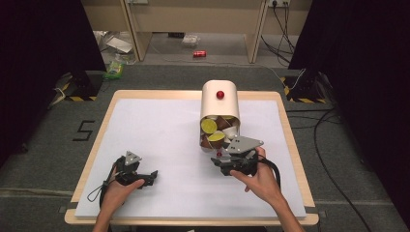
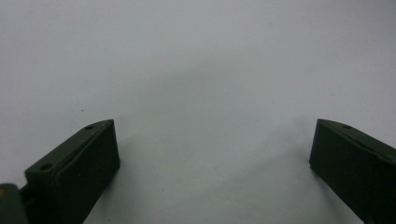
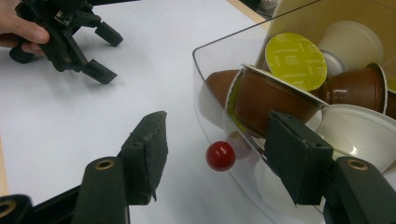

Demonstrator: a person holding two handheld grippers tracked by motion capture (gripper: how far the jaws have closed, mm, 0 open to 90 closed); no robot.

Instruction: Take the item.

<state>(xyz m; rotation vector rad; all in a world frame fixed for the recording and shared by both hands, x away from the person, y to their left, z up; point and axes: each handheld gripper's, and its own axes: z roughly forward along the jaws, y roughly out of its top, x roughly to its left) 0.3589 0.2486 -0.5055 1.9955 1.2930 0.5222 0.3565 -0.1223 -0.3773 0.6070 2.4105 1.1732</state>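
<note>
The person's left hand point(image 1: 116, 189) holds the black two-jaw left tool point(image 1: 151, 177) low near the front of the surface, jaws spread wide with nothing between them. The right hand point(image 1: 258, 176) grips the black right tool point(image 1: 216, 161), grey three-cornered plate on top, jaws likewise parted.

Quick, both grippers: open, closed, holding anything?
Left gripper: open, empty, over bare white table sheet.
Right gripper: open, holding nothing, jaws either side of the container's red knob.
</note>
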